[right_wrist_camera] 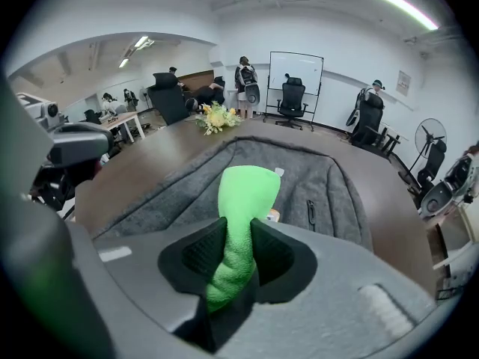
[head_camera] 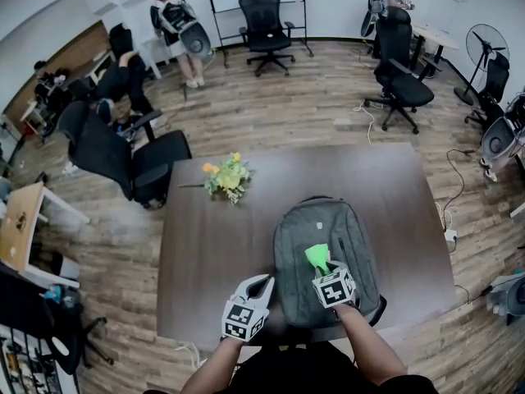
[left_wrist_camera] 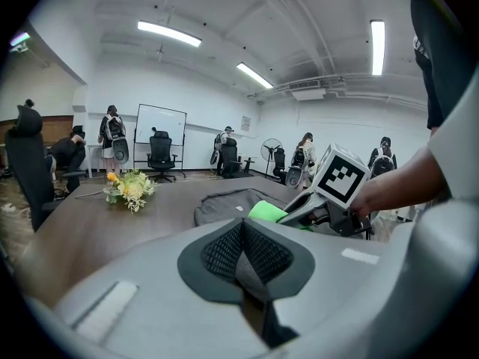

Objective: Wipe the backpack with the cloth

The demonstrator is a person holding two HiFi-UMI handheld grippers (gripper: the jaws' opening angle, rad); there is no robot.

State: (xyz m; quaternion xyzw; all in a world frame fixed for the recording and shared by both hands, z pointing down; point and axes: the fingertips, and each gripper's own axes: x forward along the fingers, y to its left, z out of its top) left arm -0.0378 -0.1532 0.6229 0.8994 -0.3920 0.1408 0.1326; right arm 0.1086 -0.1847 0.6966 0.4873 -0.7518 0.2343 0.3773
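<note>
Grey, felt-like fabric fills the middle of the scene: the backpack [head_camera: 328, 228] lies flat on the dark brown table [head_camera: 205, 245], front panel up, top end pointing away from the person. It has a darker rim round its rounded outline, and a short vertical zip sits right of centre on the front. A small pale tag shows near the panel's middle.

Over the near half of the backpack comes the right hand-held gripper [head_camera: 322, 269], jaws clamped on the cloth [right_wrist_camera: 243, 200]. That cloth is bright green and plush, bunched into a thick twist between the pads, with its free end standing up past them. Whether it touches the fabric below, I can't tell.

Just off the backpack's near-left corner, the left hand-held gripper [head_camera: 262, 283] hovers above bare table, its jaws pressed together with nothing between them.

Beyond the backpack's far-left corner, well apart from it, lies a small bunch of yellow flowers [head_camera: 227, 176].
</note>
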